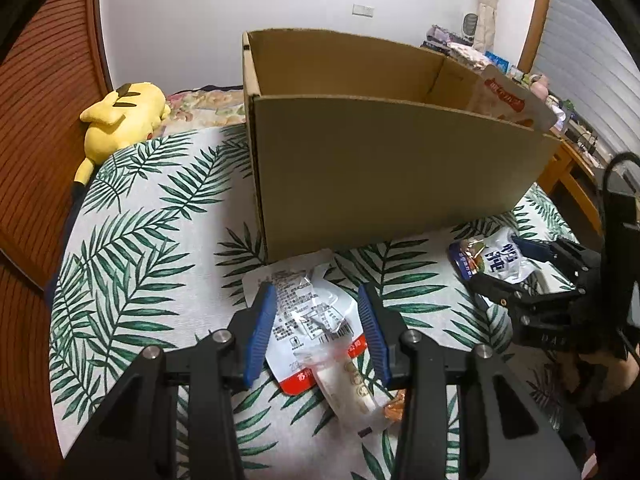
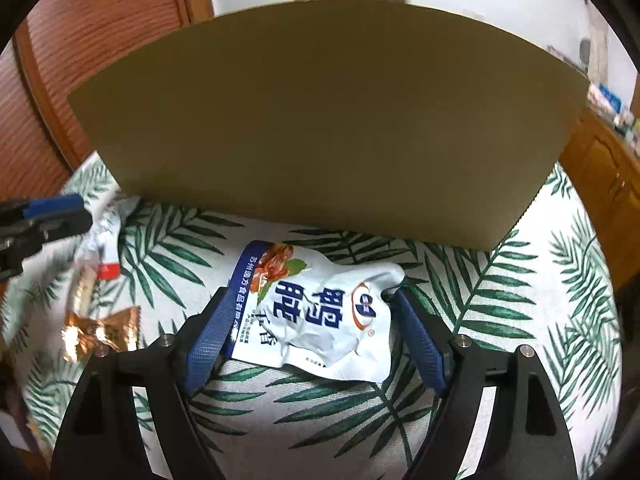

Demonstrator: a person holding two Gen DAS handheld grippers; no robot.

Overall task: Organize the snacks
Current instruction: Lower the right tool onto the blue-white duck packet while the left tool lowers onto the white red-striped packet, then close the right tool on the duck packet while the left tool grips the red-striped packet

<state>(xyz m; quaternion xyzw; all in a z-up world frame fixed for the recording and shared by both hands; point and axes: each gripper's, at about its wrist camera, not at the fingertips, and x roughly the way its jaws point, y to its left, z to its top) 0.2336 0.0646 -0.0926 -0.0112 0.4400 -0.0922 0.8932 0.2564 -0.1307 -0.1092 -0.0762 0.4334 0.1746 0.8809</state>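
Looking from the grippers outward, near stuff first:

Left gripper [image 1: 316, 332]: jaws are parted partway, blue pads either side of a white-and-red snack pouch [image 1: 308, 320]. Whether the pads are actually pressed on it can't be told; the pouch looks to be lying on the bedspread.

Cookie sleeve [image 1: 348, 384]: a clear pack of round biscuits is laid across the lower end of that pouch, just by the left gripper's right finger.

Right gripper [image 2: 312, 320]: jaws are spread wide, with a blue-and-white snack pouch [image 2: 320, 320] lying flat between the pads. The left pad is seen right at the pouch's blue edge, the right pad beside its far corner; no squeeze is seen, so it isn't gripped.

Gold wrapper [image 2: 100, 332]: a crinkled shiny snack is spotted off to the left in the right wrist view, near the cookie sleeve.

Bedspread [image 1: 140, 240]: white with green palm leaves, everything's sat on it.

Cardboard box [image 1: 380, 172]: stood open-topped just behind both pouches, touching the white-and-red one's far end. One red-and-white packet [image 1: 504, 98] is leaned inside at its right end.

Yellow plush toy [image 1: 120, 120]: parked far left, beside the wooden headboard [image 1: 44, 100].
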